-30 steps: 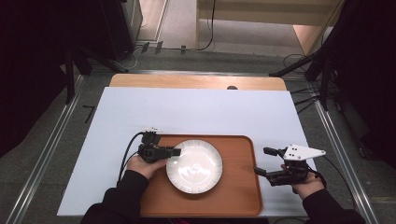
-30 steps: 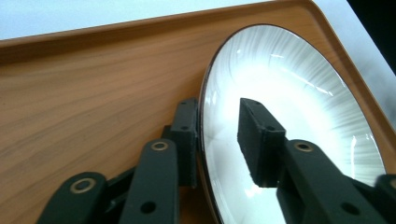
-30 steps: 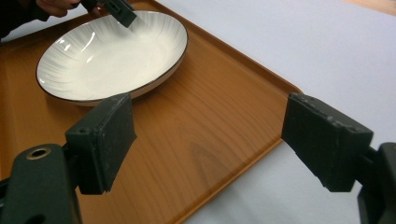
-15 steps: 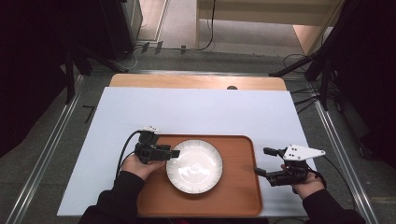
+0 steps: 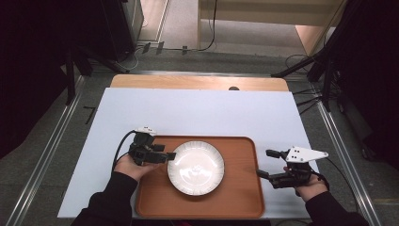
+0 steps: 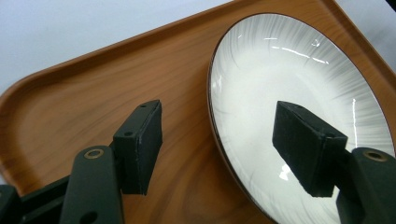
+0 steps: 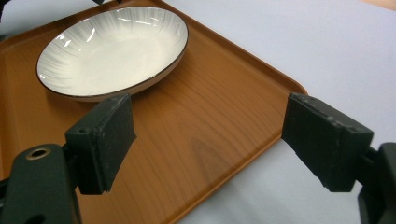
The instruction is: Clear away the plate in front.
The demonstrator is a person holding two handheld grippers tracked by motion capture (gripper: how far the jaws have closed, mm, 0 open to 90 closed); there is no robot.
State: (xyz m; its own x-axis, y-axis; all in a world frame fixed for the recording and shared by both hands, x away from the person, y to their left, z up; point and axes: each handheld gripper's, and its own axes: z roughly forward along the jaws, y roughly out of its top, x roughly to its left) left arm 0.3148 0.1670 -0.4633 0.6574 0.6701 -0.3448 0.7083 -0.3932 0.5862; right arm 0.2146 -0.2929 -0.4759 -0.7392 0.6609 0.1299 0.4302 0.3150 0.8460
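Note:
A white ribbed plate [image 5: 195, 167] with a dark rim lies on a wooden tray [image 5: 235, 197] at the near edge of the table. My left gripper [image 5: 168, 157] is at the plate's left rim. Its jaws have just been opening. In the left gripper view the plate [image 6: 299, 84] rim runs between the spread jaws of the left gripper [image 6: 219, 135], above the tray [image 6: 93, 93], and neither pad presses on it. My right gripper [image 5: 264, 164] stands open at the tray's right edge. In the right gripper view the right gripper [image 7: 210, 135] straddles the tray [image 7: 210, 116] edge, with the plate [image 7: 114, 49] farther off.
The tray rests on a white tabletop [image 5: 197, 113] with a wooden strip [image 5: 197, 82] along its far edge. Dark stands and cables [image 5: 306, 70] are on the floor beyond and beside the table.
The left gripper's jaws have spread apart at the plate's left rim. The plate, the tray and the right gripper have kept their places.

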